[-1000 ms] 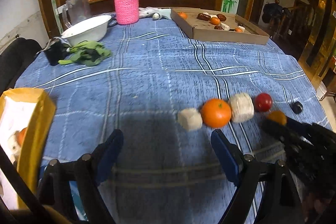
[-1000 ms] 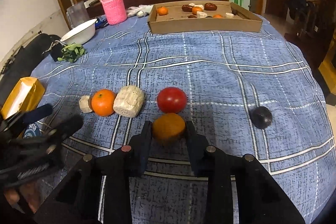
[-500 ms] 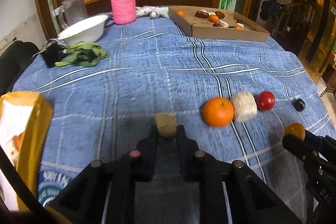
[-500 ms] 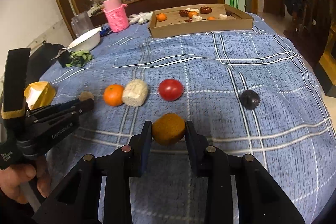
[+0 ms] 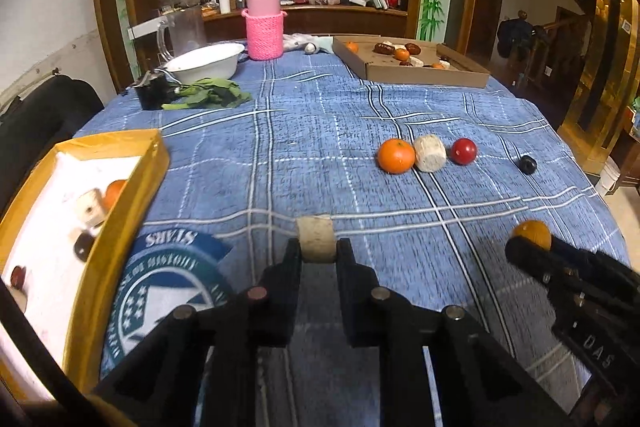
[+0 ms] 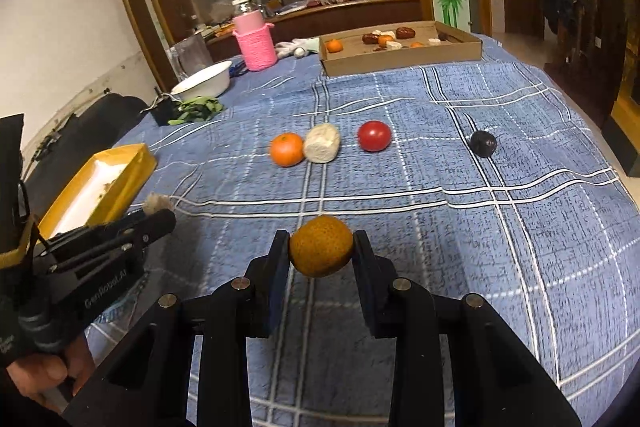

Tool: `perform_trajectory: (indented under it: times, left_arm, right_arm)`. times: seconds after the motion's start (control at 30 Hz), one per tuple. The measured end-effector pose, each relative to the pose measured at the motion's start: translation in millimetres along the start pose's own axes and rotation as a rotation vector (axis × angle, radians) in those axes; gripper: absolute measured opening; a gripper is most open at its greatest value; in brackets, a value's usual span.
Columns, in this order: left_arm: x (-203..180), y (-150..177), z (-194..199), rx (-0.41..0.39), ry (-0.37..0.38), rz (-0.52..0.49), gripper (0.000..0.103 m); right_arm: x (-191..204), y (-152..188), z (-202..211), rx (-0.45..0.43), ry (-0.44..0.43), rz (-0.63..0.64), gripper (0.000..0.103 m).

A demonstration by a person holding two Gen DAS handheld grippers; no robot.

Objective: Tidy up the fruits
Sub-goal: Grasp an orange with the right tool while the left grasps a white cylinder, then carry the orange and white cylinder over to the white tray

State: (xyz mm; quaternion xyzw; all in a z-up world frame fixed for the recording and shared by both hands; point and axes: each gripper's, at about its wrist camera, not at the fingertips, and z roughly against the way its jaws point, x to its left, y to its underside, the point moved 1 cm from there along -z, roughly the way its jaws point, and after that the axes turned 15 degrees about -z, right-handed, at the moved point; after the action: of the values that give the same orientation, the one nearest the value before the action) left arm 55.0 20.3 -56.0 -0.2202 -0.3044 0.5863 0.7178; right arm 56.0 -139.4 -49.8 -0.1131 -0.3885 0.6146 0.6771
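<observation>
We've lifted both off the bench: left gripper [image 5: 318,254] clamps the chunk [image 5: 315,238], right gripper [image 6: 321,251] the fruit [image 6: 321,245]; tray [image 5: 120,203] next.

Row at frame centre: orange [image 6: 286,149], pale chunk [image 6: 321,143], tomato [image 6: 373,135], left to right
Upper right: cardboard tray [image 6: 400,61]
Left edge: yellow box [image 6: 120,183]

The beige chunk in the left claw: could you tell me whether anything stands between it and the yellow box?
Nothing visible does. The left claw holds the beige chunk above bare blue tablecloth, and the yellow box lies open to its left with only printed cloth between them. The loose fruits sit farther off to the right.
</observation>
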Motion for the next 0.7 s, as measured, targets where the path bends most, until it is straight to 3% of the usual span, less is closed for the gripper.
perform_trajectory:
  times: [0.7]
  left_arm:
    - [11,18,16,-0.051,-0.042,0.033,0.020]
  right_arm:
    - [19,7,14,-0.088,0.022,0.036,0.030]
